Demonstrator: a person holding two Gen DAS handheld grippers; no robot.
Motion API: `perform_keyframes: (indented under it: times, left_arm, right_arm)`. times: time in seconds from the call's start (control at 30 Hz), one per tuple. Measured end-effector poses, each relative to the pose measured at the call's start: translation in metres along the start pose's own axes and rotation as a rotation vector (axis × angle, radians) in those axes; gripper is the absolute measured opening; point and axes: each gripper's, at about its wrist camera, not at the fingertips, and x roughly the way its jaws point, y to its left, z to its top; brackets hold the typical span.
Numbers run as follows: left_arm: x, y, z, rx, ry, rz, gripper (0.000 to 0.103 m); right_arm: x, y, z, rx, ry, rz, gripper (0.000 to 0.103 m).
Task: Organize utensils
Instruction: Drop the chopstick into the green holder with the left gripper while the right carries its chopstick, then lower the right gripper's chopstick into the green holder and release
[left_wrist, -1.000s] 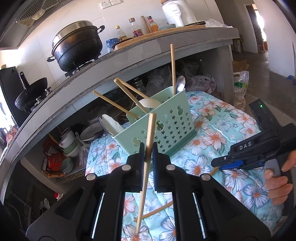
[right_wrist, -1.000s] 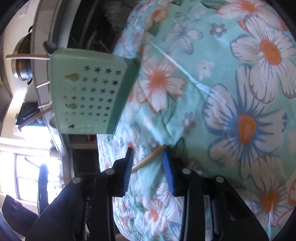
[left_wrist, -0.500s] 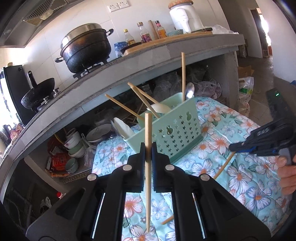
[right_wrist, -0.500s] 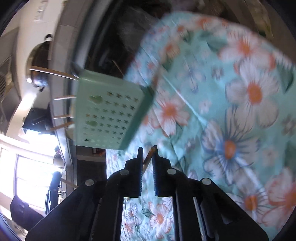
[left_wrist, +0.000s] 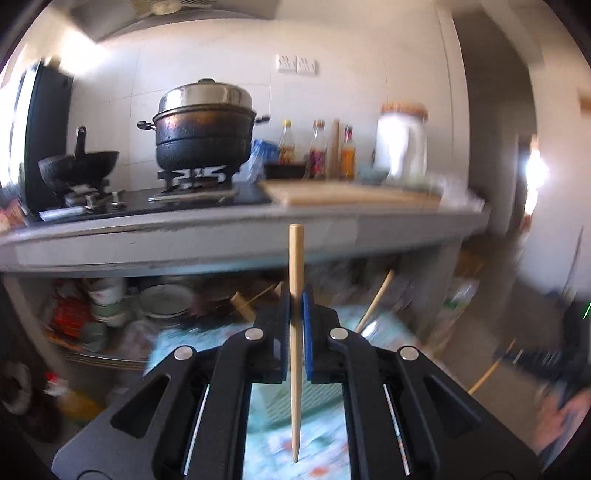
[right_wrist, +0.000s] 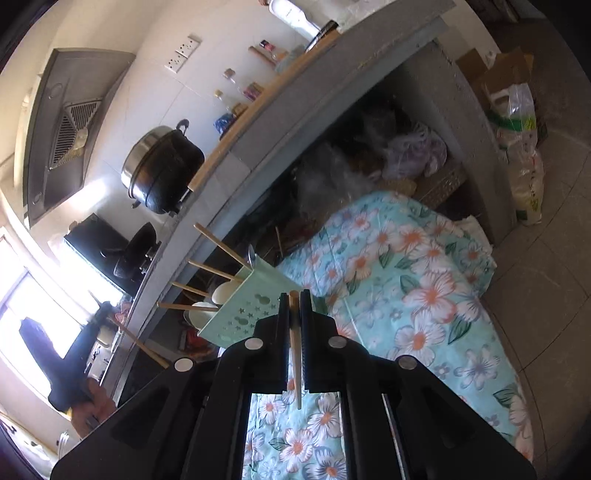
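Kitchen counter (left_wrist: 258, 221) behind (blurry): left gripper (left_wrist: 295, 306) clamps an upright chopstick (left_wrist: 295, 332); right gripper (right_wrist: 294, 306) pinches another chopstick (right_wrist: 295, 354), green caddy (right_wrist: 251, 310) at eleven o'clock.

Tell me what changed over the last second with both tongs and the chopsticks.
The right tongs, open around a chopstick on the flowered cloth a second ago, have shut on that chopstick and lifted it clear. The left tongs have risen with their chopstick, so the view now faces the stove counter. The left grip stayed shut; the green basket still holds its utensils.
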Motion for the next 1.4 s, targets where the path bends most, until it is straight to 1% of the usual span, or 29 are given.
perform_keyframes:
  times: [0.07,0.17,0.2,0.27,0.37,0.43,0.53,0.6,0.7,0.73,0.77,0.8,0.83,0.87,0.9,1.07,1.1,1.13,1.17,1.27,1.33,1.4]
  left_arm:
    - [0.008,0.010,0.022,-0.120,-0.062,-0.087,0.005]
    - [0.024,0.018,0.043,-0.235,-0.117,-0.131,0.005]
    - [0.034,0.017,0.050,-0.256,-0.134,-0.130,0.005]
    - [0.046,0.013,0.056,-0.267,-0.157,-0.125,0.005]
    - [0.075,0.006,0.055,-0.269,-0.175,-0.081,0.005]
    - [0.096,0.003,0.050,-0.283,-0.157,-0.070,0.005]
    - [0.125,0.000,0.035,-0.277,-0.132,-0.030,0.005]
    - [0.144,-0.003,0.020,-0.260,-0.078,0.002,0.005]
    - [0.162,0.000,-0.001,-0.267,0.000,0.021,0.005]
    - [0.163,0.001,-0.006,-0.277,0.017,0.018,0.007]
    - [0.163,0.002,-0.010,-0.285,0.027,0.008,0.014]
    - [0.159,0.002,-0.014,-0.288,0.034,0.000,0.018]
    - [0.155,0.002,-0.016,-0.284,0.033,0.001,0.028]
    - [0.151,0.002,-0.017,-0.280,0.029,0.003,0.034]
    - [0.144,0.002,-0.017,-0.274,0.021,0.002,0.036]
    - [0.097,0.004,-0.016,-0.238,-0.013,-0.005,0.062]
    - [0.087,0.004,-0.017,-0.221,-0.012,-0.012,0.064]
    - [0.080,0.003,-0.019,-0.207,-0.005,-0.013,0.069]
    - [0.070,0.003,-0.024,-0.182,0.015,-0.011,0.074]
    - [0.052,0.002,-0.043,-0.144,0.075,-0.014,0.081]
    - [0.042,0.002,-0.065,-0.119,0.157,0.002,0.083]
    - [0.034,0.003,-0.089,-0.095,0.226,0.037,0.084]
  right_arm:
    - [-0.004,-0.001,-0.003,-0.004,-0.006,0.005,0.006]
    - [-0.005,-0.002,-0.006,-0.005,-0.002,0.005,0.006]
    - [-0.004,-0.003,-0.007,-0.002,0.002,0.005,0.006]
    - [-0.005,-0.003,-0.009,0.002,0.008,0.008,0.006]
    - [-0.005,-0.004,-0.010,-0.003,0.010,0.005,0.006]
    - [-0.005,-0.004,-0.010,-0.008,0.010,0.000,0.006]
    - [-0.004,-0.005,-0.009,-0.008,0.014,0.000,0.006]
    - [-0.003,-0.005,-0.009,-0.010,0.017,-0.002,0.006]
    - [-0.002,-0.005,-0.009,-0.015,0.017,-0.011,0.006]
    - [-0.002,-0.005,-0.009,-0.015,0.017,-0.013,0.006]
    - [-0.001,-0.006,-0.009,-0.015,0.017,-0.015,0.006]
    - [-0.002,-0.006,-0.008,-0.015,0.015,-0.017,0.006]
    - [-0.002,-0.006,-0.008,-0.017,0.013,-0.019,0.006]
    - [-0.002,-0.006,-0.007,-0.019,0.011,-0.021,0.006]
    - [-0.003,-0.004,-0.006,-0.022,0.007,-0.022,0.006]
    - [-0.009,0.012,0.006,-0.071,-0.038,-0.018,0.006]
    - [-0.012,0.019,0.011,-0.092,-0.056,-0.010,0.006]
    - [-0.014,0.027,0.016,-0.112,-0.073,-0.003,0.006]
    - [-0.017,0.037,0.023,-0.142,-0.095,0.006,0.006]
    - [-0.020,0.068,0.041,-0.229,-0.154,0.041,0.006]
    - [-0.019,0.087,0.052,-0.278,-0.184,0.059,0.006]
    - [-0.014,0.105,0.062,-0.314,-0.203,0.084,0.006]
